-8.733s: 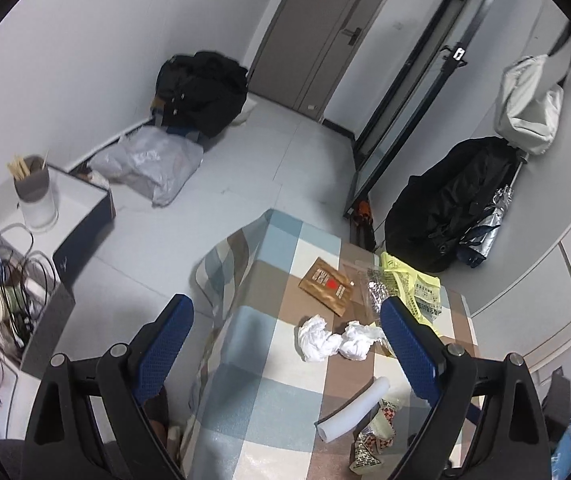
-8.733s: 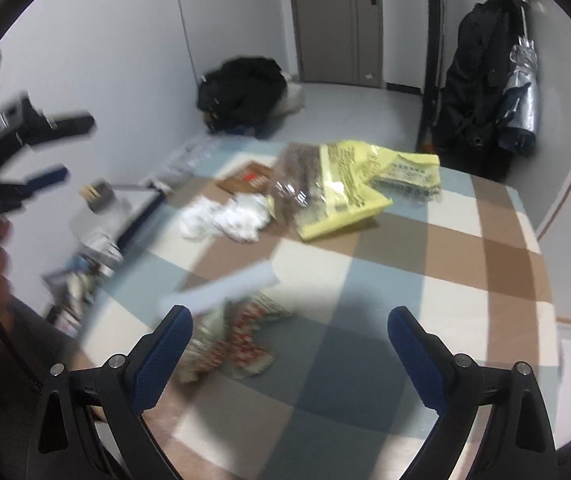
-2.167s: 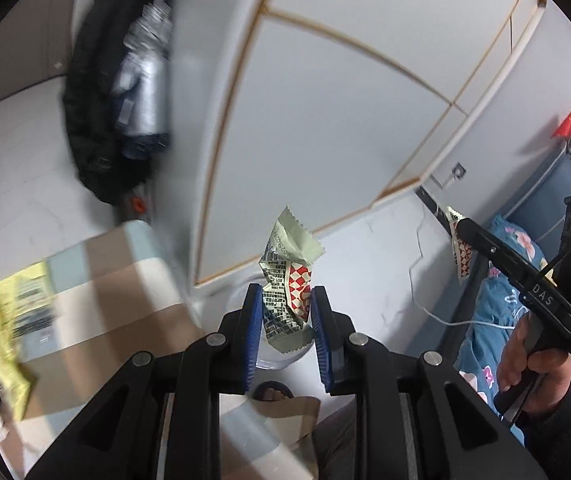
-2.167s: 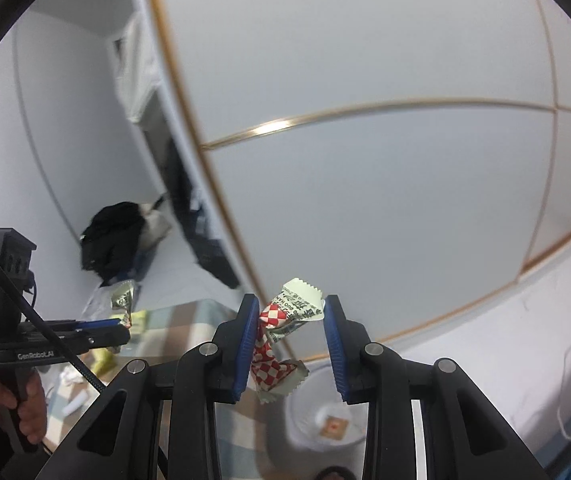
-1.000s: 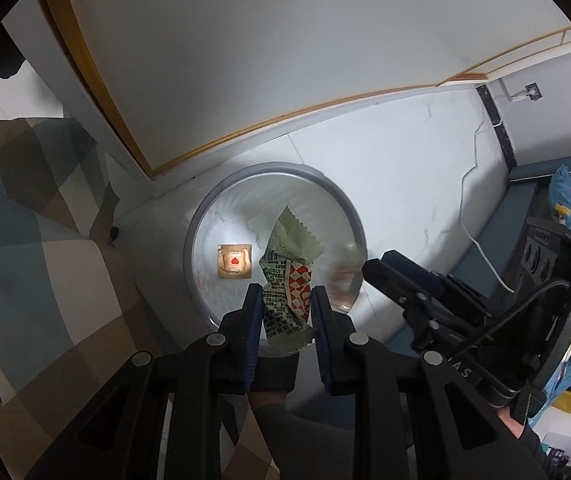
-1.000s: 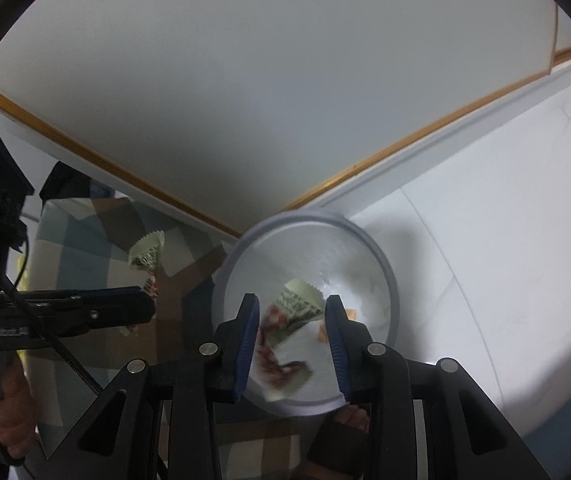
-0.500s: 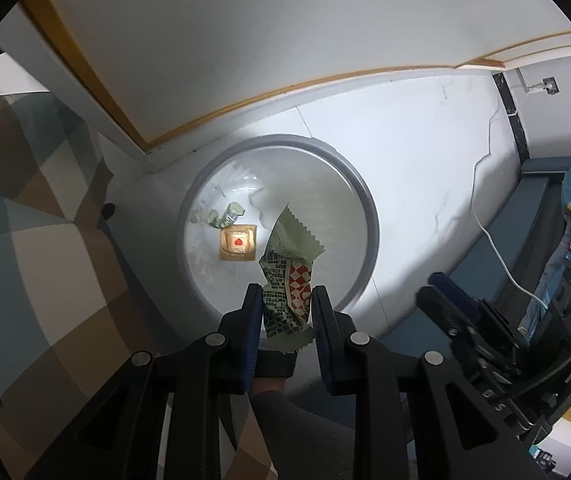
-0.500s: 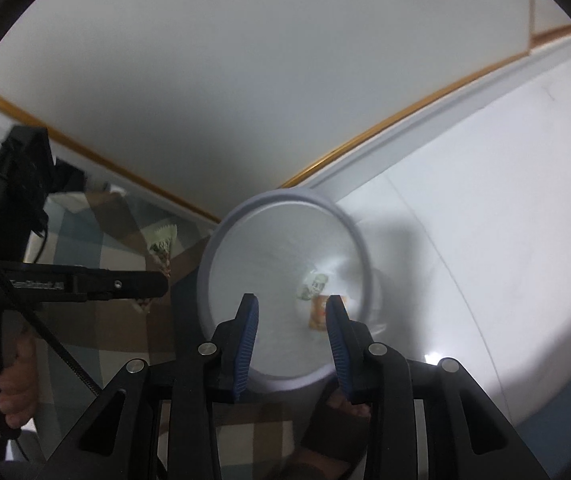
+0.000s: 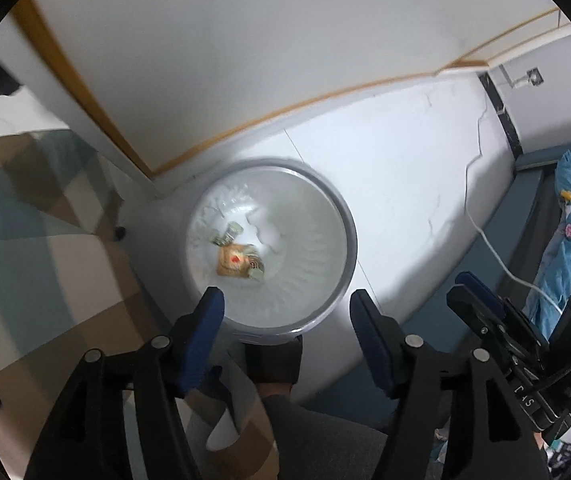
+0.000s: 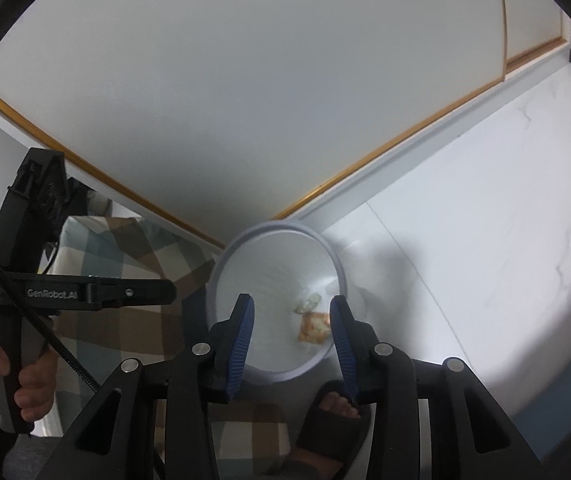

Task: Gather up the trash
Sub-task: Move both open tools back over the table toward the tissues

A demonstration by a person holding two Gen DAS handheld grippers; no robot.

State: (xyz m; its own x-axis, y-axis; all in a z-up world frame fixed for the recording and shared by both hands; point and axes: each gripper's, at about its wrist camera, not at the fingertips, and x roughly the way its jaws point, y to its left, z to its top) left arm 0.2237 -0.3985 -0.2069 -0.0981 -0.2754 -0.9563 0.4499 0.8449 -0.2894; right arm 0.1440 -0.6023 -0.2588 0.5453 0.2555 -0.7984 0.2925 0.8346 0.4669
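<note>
Left tool [image 9: 285, 304] opening, nothing between its pads: the wrapper it clamped half a second ago now lies in the bin [image 9: 341, 224]; right tool [image 10: 291, 326] opening, likewise empty

— Quick tally, what have we got? 
— One round white trash bin [image 9: 327, 216] on the floor, seen from above. 
— And inside it? 
— One orange-brown packet [image 9: 232, 264] with a red mark, flat on the bottom, plus wrappers [image 9: 231, 233] around it: two clumps I can make out, blurred, so the exact number stays uncertain. 
— Grippers? 
— Two. The left gripper [image 9: 285, 308], its two blue fingers [image 9: 365, 316] spreading with nothing between them, and the right gripper [image 10: 291, 320], also two blue fingers, opening and empty. 
— Anything else countable? 
— One checked cloth on the worktop [image 9: 25, 248], one sandalled foot [image 10: 333, 420], one hand [image 10: 25, 380] on the left gripper's handle, one white cable [image 9: 497, 256] across the floor.
</note>
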